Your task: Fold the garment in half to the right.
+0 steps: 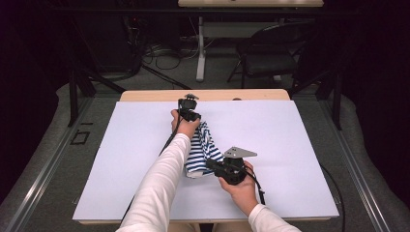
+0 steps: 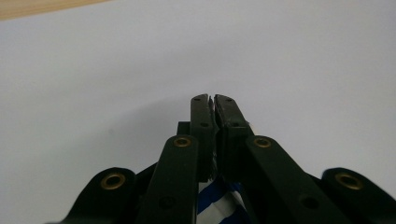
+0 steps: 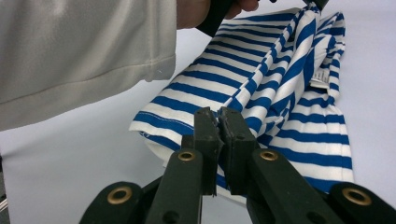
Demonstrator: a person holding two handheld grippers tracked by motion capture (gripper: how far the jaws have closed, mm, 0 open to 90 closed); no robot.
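Observation:
A blue-and-white striped garment (image 1: 203,145) hangs bunched and stretched between my two grippers over the white tabletop (image 1: 295,135). My left gripper (image 1: 192,117) holds its far end, jaws shut, with striped cloth (image 2: 219,203) showing under them in the left gripper view (image 2: 213,100). My right gripper (image 1: 210,166), with its grey plate on top, is at the near end. In the right gripper view its jaws (image 3: 218,114) are shut on a fold of the garment (image 3: 280,79). A white sleeve (image 3: 84,56) crosses the upper left there. A small label (image 3: 319,80) shows on the cloth.
The white sheet covers a wooden table whose bare strip (image 1: 145,95) shows at the back. Behind the table stand a black folding chair (image 1: 270,53) and a white table leg (image 1: 200,48). Cables trail on the floor.

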